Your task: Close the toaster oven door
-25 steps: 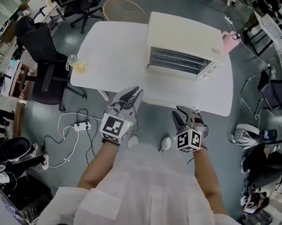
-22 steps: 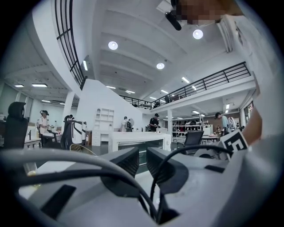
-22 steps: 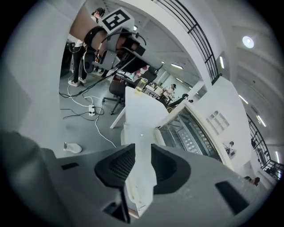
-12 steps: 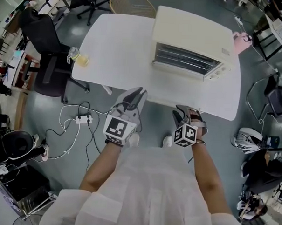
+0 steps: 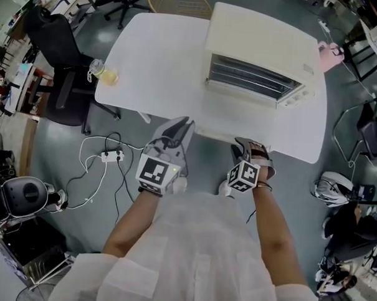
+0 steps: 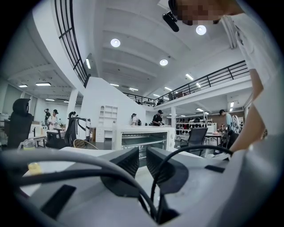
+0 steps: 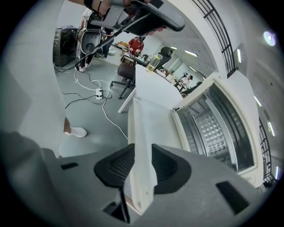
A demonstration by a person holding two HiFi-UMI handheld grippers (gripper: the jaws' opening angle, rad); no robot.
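The cream toaster oven stands at the back right of the white table. Its door lies folded down flat toward me, and the wire racks show inside. My right gripper is at the door's front edge. In the right gripper view the white edge of the door runs between the pads of the right gripper, which is shut on it, with the open oven cavity to the right. My left gripper hangs off the table's front edge, left of the door. The left gripper has its fingers a narrow gap apart, holding nothing and aimed at the oven.
A jar of yellow liquid sits on the table's left edge. A black office chair stands left of the table, and a power strip with cables lies on the floor below it. A pink item lies beyond the oven's right end.
The view has shifted a little. My right gripper has turned slightly and edged up against the door's front edge. The left gripper holds about the same place.
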